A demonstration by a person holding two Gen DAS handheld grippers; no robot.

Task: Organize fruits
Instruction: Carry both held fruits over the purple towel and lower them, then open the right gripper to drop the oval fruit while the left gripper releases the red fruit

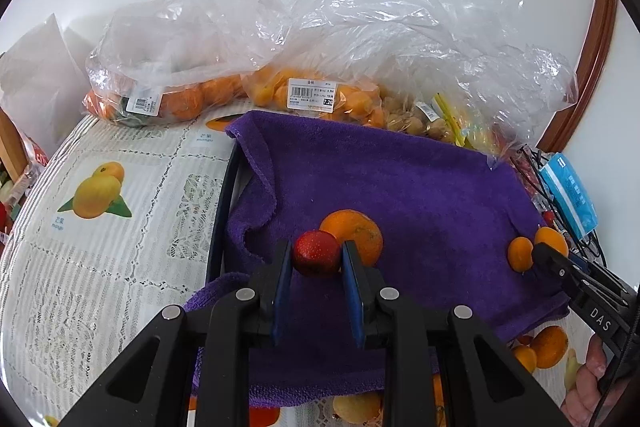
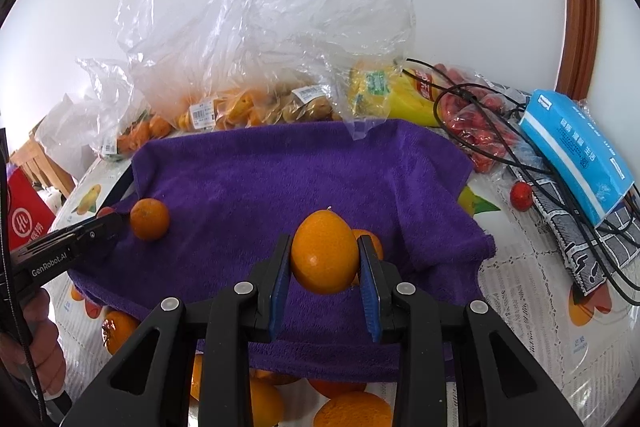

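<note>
A purple towel covers a tray on the table; it also shows in the right wrist view. My left gripper is shut on a small red fruit, just above the towel beside a large orange. My right gripper is shut on an orange kumquat over the towel, with a second kumquat behind it. In the left wrist view the right gripper shows with two kumquats. The large orange lies at the towel's left in the right wrist view.
Clear plastic bags of oranges and kumquats stand behind the towel. A yellow packet, red fruit bag, black cables, a blue tissue pack and a loose red fruit lie right. The tablecloth has printed fruit.
</note>
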